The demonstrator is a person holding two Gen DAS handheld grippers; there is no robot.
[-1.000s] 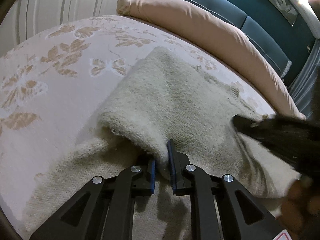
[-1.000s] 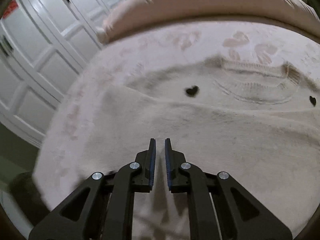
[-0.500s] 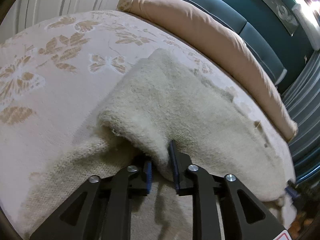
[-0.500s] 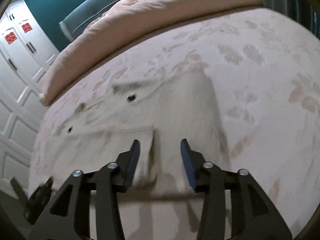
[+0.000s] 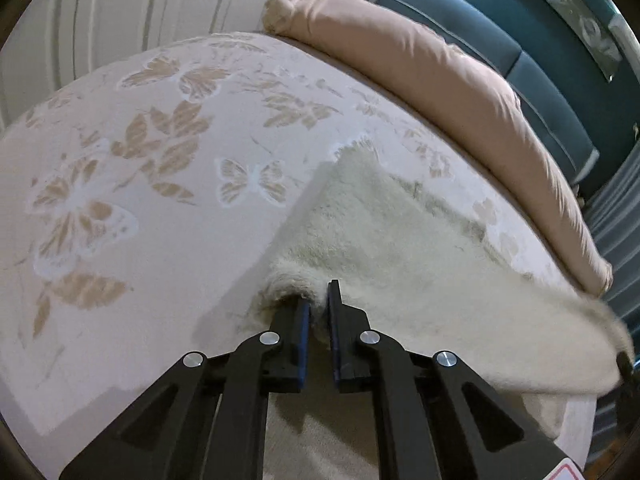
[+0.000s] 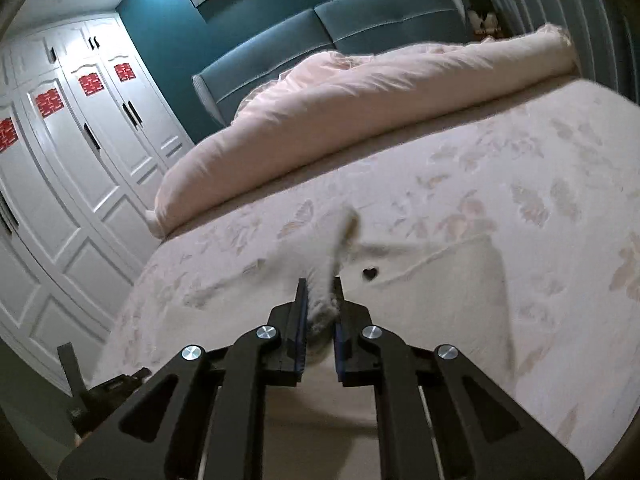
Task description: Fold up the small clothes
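Swung toward the headboard since a second ago, the right claw (image 6: 319,300) now pinches the fuzzy cream sweater (image 5: 384,240); the left claw (image 5: 316,306) stays clamped on its hem, lifting it off the bed (image 5: 160,240) at 6 o'clock.

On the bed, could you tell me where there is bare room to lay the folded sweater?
Bare bedspread lies left of the cream sweater, running toward the white wardrobe, and to the right of it in the right wrist view, up to the pink duvet roll. It is crowded in the middle: both the left gripper and right gripper grip sweater folds there.
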